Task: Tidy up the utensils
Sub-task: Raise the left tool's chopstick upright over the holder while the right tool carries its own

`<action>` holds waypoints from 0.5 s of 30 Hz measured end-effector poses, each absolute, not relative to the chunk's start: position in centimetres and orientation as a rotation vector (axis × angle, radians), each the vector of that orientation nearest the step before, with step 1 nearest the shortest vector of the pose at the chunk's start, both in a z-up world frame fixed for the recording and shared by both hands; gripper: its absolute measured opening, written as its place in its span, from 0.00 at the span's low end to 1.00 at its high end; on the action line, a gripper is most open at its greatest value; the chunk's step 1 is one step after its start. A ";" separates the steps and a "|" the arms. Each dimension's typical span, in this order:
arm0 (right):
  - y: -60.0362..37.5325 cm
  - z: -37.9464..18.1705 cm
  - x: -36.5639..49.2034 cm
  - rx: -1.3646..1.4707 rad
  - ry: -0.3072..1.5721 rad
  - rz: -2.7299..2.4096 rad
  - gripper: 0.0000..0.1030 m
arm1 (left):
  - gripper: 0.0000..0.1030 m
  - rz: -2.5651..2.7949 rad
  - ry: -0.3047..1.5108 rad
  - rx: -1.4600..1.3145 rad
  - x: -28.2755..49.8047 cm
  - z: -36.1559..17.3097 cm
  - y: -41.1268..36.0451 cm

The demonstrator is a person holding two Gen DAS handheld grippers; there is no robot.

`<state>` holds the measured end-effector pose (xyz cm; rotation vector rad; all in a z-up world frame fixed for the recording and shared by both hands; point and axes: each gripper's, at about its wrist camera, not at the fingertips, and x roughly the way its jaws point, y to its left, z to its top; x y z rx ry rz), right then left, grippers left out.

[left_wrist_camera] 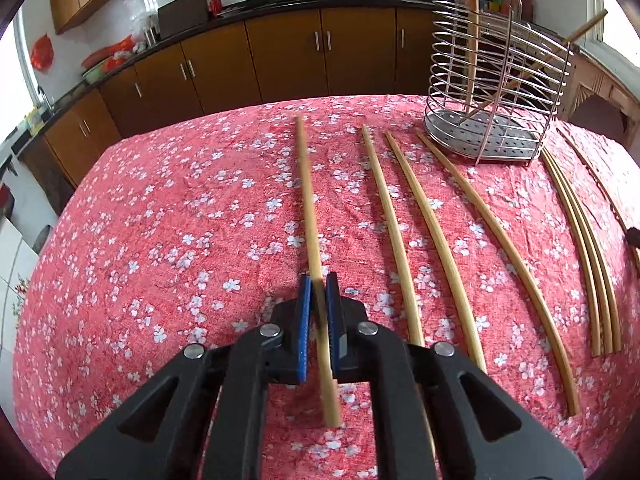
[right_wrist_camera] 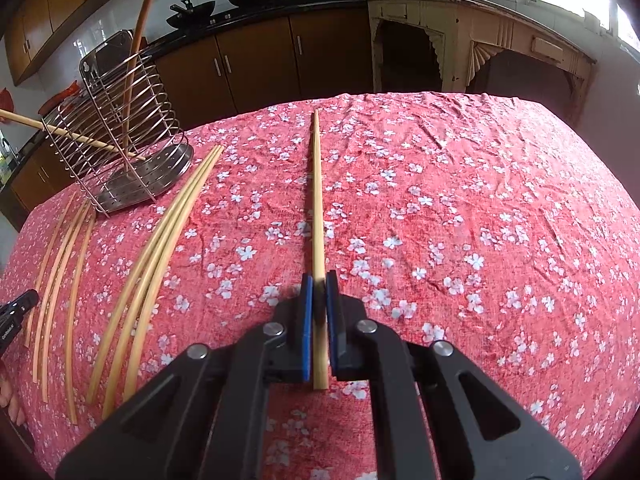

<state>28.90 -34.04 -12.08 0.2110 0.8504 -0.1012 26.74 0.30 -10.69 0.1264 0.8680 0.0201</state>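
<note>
My left gripper (left_wrist_camera: 319, 280) is shut on a bamboo chopstick (left_wrist_camera: 308, 200) that points away over the red floral tablecloth. My right gripper (right_wrist_camera: 319, 278) is shut on another chopstick (right_wrist_camera: 317, 200), also pointing away. A wire utensil holder (left_wrist_camera: 496, 92) stands at the far right in the left wrist view and at the far left in the right wrist view (right_wrist_camera: 120, 136), with two chopsticks standing in it. Several loose chopsticks (left_wrist_camera: 440, 240) lie on the cloth between my grippers; they also show in the right wrist view (right_wrist_camera: 156, 256).
The table (right_wrist_camera: 480, 220) is covered by the red floral cloth. Brown kitchen cabinets (left_wrist_camera: 280, 56) with a dark counter run behind it. A cream wooden side table (right_wrist_camera: 480, 32) stands at the back right. The left gripper's tip (right_wrist_camera: 16, 308) shows at the left edge.
</note>
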 end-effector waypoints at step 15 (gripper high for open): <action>-35.0 -0.3 22.8 0.256 0.428 -0.052 0.07 | 0.07 -0.060 0.671 -0.062 22.5 -2.2 2.8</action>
